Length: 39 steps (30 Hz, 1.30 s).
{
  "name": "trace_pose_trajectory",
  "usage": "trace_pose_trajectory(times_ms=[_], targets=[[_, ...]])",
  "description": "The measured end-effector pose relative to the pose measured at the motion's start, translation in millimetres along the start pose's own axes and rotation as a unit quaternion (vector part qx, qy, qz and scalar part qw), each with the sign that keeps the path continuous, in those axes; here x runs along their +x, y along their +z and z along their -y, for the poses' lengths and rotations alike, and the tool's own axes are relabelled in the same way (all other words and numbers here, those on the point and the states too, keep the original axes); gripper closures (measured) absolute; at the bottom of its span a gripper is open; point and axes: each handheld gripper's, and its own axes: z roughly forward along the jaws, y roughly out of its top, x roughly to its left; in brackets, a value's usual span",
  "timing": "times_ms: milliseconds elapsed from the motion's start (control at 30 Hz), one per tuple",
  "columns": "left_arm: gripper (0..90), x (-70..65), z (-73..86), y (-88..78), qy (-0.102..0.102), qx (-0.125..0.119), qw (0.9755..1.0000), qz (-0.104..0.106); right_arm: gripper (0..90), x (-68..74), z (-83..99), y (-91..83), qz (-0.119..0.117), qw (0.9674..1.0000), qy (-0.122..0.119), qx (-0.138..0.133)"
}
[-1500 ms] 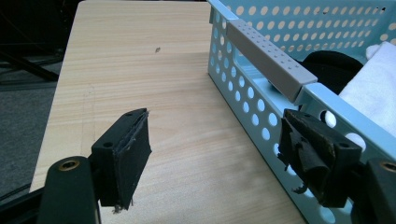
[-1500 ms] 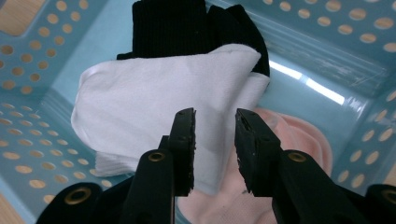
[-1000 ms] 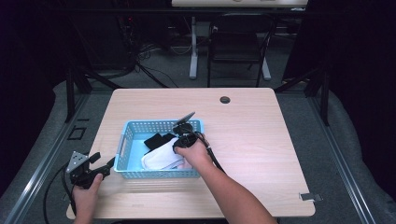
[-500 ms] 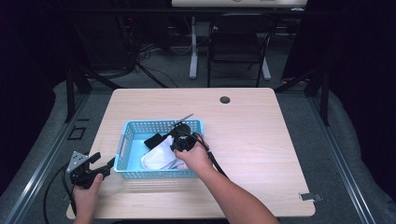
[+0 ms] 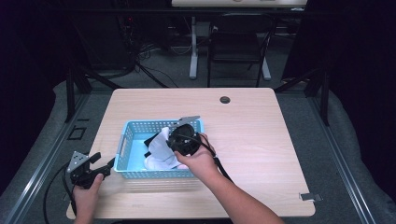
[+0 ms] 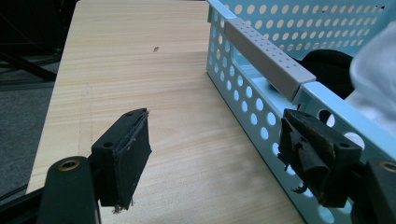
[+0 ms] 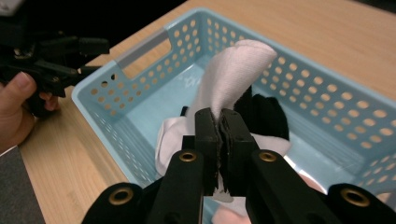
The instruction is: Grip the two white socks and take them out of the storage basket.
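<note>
Right gripper (image 7: 218, 122) has just clamped its jaws on the white sock (image 7: 231, 74) and lifts it higher than before over the blue basket (image 7: 322, 100), black socks (image 7: 266, 114) lying inside, left gripper (image 6: 215, 154) open beside the rim.

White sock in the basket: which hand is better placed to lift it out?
Right. Its tongs are shut on the white sock, pulling it up from the blue basket. The left tongs stand open beside the basket's outer wall.
</note>
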Motion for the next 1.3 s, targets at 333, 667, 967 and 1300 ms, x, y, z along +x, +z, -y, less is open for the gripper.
trace_pose_trajectory(times_ms=[333, 667, 967, 1300], targets=[[24.7, -0.2, 0.0, 0.2, 0.000, 0.001, 1.0000, 0.000, 86.6, -2.2, -2.0, -42.0, 0.012, 0.9967, -0.008, -0.080], [24.7, -0.9, 0.1, 0.5, 0.001, 0.001, 1.0000, -0.001, 86.6, 8.7, 8.8, -78.9, 0.029, 0.9875, -0.041, -0.149], [24.7, -1.4, 0.2, 0.7, 0.000, -0.002, 1.0000, 0.000, 86.8, 11.4, 27.0, -111.7, 0.029, 0.9815, -0.037, -0.186], [24.7, -1.5, 0.1, 0.3, 0.001, 0.001, 1.0000, -0.001, 86.9, -4.6, 55.5, -142.6, 0.055, 0.9771, -0.009, -0.205]])
